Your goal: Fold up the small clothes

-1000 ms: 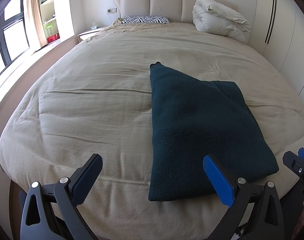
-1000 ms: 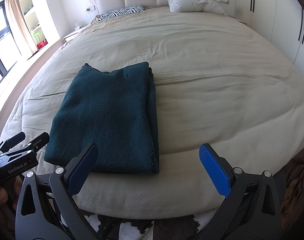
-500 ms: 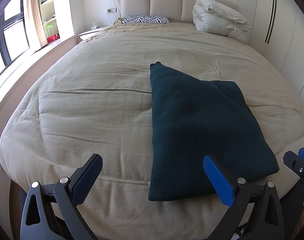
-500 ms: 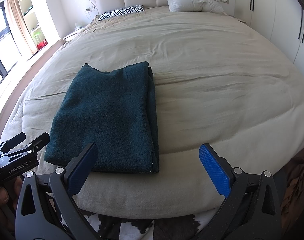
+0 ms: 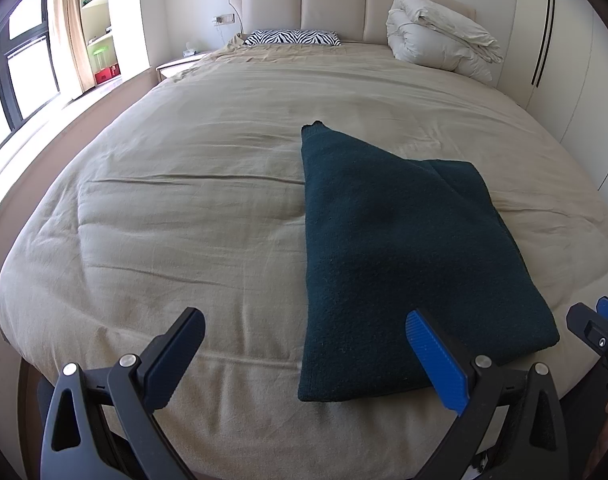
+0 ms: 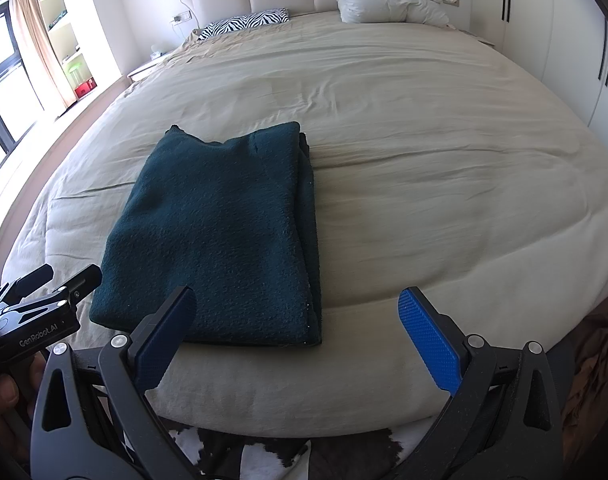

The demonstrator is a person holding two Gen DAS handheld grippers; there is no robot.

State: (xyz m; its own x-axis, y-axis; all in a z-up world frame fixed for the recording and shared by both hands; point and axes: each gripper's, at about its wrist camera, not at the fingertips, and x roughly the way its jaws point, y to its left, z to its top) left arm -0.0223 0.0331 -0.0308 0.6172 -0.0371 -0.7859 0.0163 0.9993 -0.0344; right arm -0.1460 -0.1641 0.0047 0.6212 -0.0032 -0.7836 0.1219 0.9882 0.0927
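Nothing has moved since the earlier frames: both grippers and the garment sit in the same places as a second ago.

Left gripper (image 5: 304, 354): fingers spread wide apart, holding nothing, hovering above the near edge of the bed (image 5: 184, 208). Its right finger (image 5: 435, 362) overlaps the near right corner of the garment in view; contact cannot be confirmed. Its left finger sits over bare bedcover.

Right gripper (image 6: 298, 334): fingers likewise spread wide, holding nothing, at the near edge of the bed. Its left finger (image 6: 164, 338) overlaps the near edge of the garment in view; contact cannot be confirmed. Its right finger is over bare cover.

Garment: a dark green sweater (image 6: 220, 236), folded into a rough rectangle and lying flat on the beige bedcover near the foot of the bed. From the left wrist view it lies right of centre (image 5: 399, 248), with one narrow corner pointing toward the far end. Stacked layers show along its right edge in the right wrist view.

Surroundings: a zebra-striped pillow (image 5: 292, 37) rests at the far end against the padded headboard (image 5: 335, 4). A bundled white duvet (image 5: 439, 48) sits at the far right. A black-and-white rug (image 6: 264, 454) lies on the floor below the near edge of the bed.
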